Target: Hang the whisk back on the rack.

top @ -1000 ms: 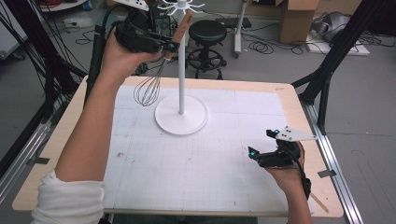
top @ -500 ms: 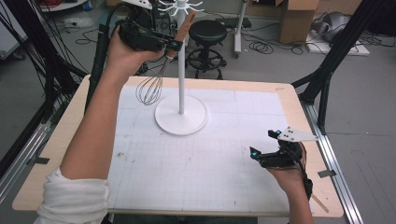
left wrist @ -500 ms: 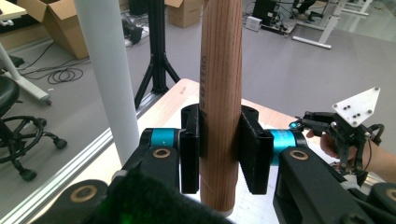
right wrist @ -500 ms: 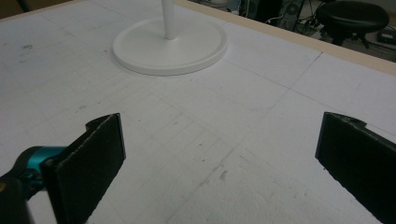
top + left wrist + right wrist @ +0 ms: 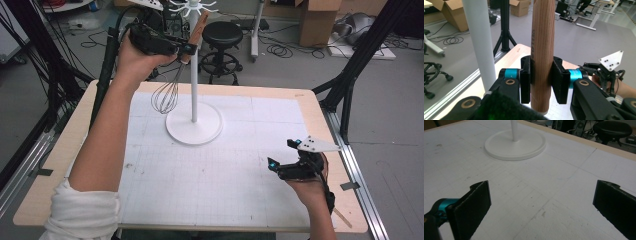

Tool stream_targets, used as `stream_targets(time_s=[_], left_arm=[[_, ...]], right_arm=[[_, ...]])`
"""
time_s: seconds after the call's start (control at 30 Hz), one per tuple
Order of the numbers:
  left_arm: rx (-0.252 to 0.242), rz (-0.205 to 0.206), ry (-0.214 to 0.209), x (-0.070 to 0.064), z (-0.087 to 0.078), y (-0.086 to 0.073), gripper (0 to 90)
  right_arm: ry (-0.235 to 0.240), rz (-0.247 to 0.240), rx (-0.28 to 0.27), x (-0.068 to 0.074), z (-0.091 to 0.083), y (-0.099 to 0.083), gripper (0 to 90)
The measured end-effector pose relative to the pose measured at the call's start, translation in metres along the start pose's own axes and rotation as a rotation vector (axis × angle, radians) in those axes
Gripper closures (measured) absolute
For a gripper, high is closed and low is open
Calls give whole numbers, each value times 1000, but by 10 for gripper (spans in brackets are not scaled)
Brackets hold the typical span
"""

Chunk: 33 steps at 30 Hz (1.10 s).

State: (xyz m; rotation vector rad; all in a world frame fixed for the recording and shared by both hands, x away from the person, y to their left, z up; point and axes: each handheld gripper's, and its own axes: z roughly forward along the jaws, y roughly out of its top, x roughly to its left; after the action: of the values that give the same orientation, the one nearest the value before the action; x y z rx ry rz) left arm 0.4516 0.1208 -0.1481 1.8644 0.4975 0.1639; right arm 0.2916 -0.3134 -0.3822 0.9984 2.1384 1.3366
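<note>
A wire whisk point(image 5: 167, 93) with a wooden handle point(image 5: 197, 29) hangs tilted beside the white stand's pole point(image 5: 193, 75), high above the table. My left gripper point(image 5: 186, 48) is shut on that wooden handle point(image 5: 542, 50), its black pads point(image 5: 525, 82) pressing both sides. The white pole point(image 5: 479, 42) stands just left of the handle in the left gripper view. The stand's round base point(image 5: 194, 123) rests on the white mat, and its hooked top point(image 5: 192, 6) is close above the handle's end. My right gripper point(image 5: 283, 155) stands open low over the mat's right side, nothing between its pads point(image 5: 471, 205).
The white gridded mat point(image 5: 210, 165) covers a wooden table point(image 5: 320, 120). The stand's base point(image 5: 515, 144) lies ahead in the right gripper view. A black stool point(image 5: 221, 35), cables and cardboard boxes point(image 5: 320, 17) are on the floor beyond the table.
The left gripper with the whisk has shifted slightly near the stand's top. The right gripper has barely moved.
</note>
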Motion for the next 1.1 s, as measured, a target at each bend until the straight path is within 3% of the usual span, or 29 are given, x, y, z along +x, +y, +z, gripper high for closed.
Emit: stream_targets(time_s=[0.2, 0.33, 1.1], left_arm=[[16, -14, 26, -1, 1, 0, 710], [43, -30, 66, 2, 0, -1, 714], [108, -7, 110, -2, 4, -3, 697]], right_arm=[[-1, -1, -5, 0, -1, 0, 4], [0, -2, -4, 0, -1, 0, 4], [-1, -10, -8, 1, -1, 1, 4]])
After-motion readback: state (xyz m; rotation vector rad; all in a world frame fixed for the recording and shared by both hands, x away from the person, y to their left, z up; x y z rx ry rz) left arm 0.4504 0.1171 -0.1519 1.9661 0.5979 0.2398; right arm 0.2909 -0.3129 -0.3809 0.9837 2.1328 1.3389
